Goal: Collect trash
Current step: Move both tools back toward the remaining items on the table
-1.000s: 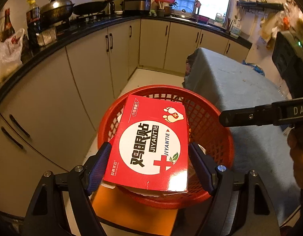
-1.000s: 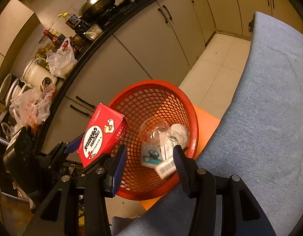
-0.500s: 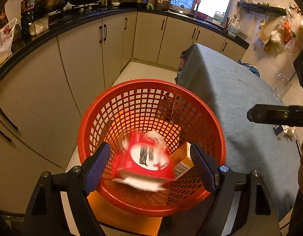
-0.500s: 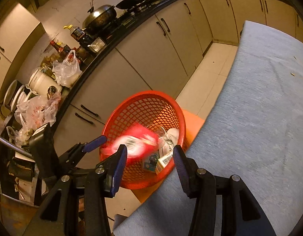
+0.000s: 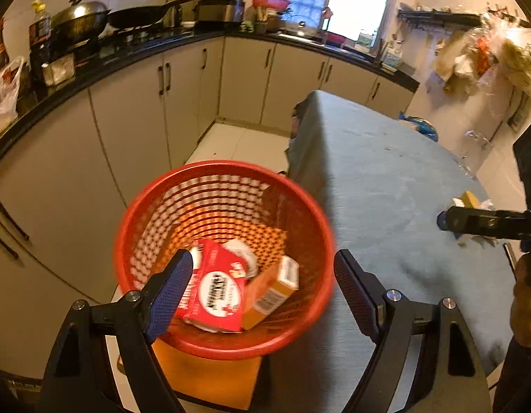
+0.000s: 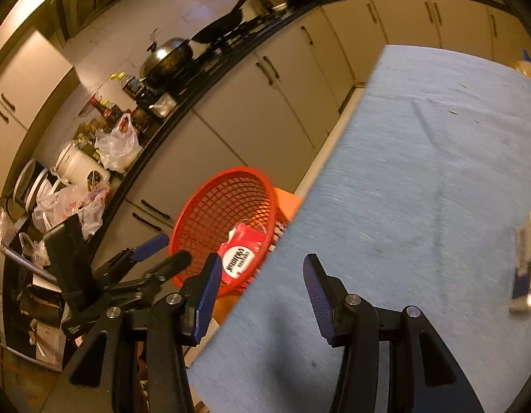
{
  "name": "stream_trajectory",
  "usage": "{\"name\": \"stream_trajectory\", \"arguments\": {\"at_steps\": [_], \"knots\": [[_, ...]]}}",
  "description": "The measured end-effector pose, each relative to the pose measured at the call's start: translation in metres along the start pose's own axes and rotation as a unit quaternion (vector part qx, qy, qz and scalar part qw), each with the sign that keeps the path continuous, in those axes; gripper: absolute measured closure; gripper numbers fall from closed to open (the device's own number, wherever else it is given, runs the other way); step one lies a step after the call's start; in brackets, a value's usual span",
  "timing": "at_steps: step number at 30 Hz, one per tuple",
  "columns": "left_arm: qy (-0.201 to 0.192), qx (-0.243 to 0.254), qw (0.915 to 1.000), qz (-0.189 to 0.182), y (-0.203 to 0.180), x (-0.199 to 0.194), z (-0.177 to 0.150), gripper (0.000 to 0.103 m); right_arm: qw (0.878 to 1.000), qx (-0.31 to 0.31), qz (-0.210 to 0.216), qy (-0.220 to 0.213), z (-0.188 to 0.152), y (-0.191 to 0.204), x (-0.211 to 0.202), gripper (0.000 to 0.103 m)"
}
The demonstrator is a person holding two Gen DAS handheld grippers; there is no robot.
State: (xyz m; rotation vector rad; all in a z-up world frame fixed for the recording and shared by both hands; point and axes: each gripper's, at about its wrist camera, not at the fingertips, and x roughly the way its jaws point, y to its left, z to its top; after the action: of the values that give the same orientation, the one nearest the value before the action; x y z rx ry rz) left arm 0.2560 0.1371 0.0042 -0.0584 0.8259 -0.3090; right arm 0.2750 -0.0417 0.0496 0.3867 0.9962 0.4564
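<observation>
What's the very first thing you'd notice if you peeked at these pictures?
The bright red basket on the floor beside the grey-covered table, with a red box and an orange box lying inside. Above it the left gripper is wide open and empty. On the dark counter sits a big wok.

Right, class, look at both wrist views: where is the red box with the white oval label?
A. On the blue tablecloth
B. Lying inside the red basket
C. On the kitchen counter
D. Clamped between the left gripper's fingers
B. The red box lies inside the red basket beside an orange box, while the left gripper is open and holds nothing.
</observation>
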Motion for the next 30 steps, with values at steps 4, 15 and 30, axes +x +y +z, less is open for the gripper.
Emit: {"name": "stream_trajectory", "arguments": {"at_steps": [4,15,30], "knots": [[0.002,0.020,0.9996,-0.020,-0.033,0.000,0.000,0.020,0.999,0.024,-0.009,-0.020,-0.014,-0.028,-0.026,0.050],[0.033,0.089,0.9931,-0.069,-0.141,0.024,-0.005,0.020,0.988,0.115,-0.050,-0.094,-0.049,-0.132,-0.121,0.049],[0.111,0.076,0.9852,-0.106,-0.277,0.096,0.026,0.020,0.961,0.202,-0.062,-0.179,-0.088,-0.211,-0.212,0.047]]}}
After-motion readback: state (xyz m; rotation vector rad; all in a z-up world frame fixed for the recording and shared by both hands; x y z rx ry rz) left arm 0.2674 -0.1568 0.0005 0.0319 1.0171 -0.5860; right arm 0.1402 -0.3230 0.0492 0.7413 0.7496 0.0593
